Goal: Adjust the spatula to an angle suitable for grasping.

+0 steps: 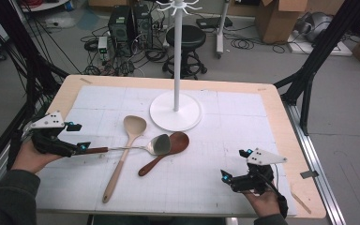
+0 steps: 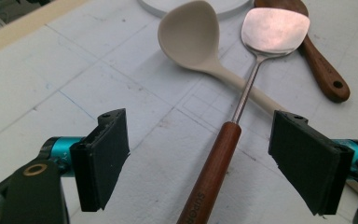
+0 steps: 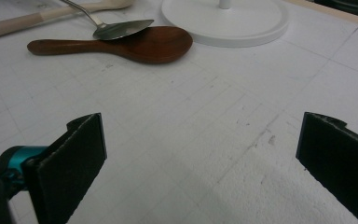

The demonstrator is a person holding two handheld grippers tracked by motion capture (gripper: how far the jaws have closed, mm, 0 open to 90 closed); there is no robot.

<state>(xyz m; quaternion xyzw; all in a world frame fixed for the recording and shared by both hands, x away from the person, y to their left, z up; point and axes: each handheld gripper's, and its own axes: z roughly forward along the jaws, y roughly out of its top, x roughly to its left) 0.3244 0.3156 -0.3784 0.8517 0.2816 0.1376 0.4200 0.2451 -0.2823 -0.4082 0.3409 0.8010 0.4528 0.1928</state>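
Three utensils lie mid-table in front of a white stand's round base [image 1: 176,115]: a beige spoon [image 1: 130,136], a dark wooden spoon [image 1: 168,149], and a metal spatula [image 1: 158,144] with a reddish wooden handle [image 2: 214,168]. The spatula crosses over the beige spoon [image 2: 191,32], and its blade rests on the dark spoon's bowl [image 3: 154,44]. My left gripper [image 1: 78,136] is open at the table's left, its jaws wide on either side of the spatula handle without touching it. My right gripper [image 1: 235,164] is open near the front right over bare mat, nothing between its pads [image 3: 74,158].
The stand's thin pole [image 1: 177,56] rises to hooks at the top. A white gridded mat [image 1: 234,122] covers the wooden table [image 1: 281,117]. Behind the table are a black stool [image 1: 186,40], computer cases [image 1: 129,23], cables and cardboard boxes [image 1: 279,18] on the floor.
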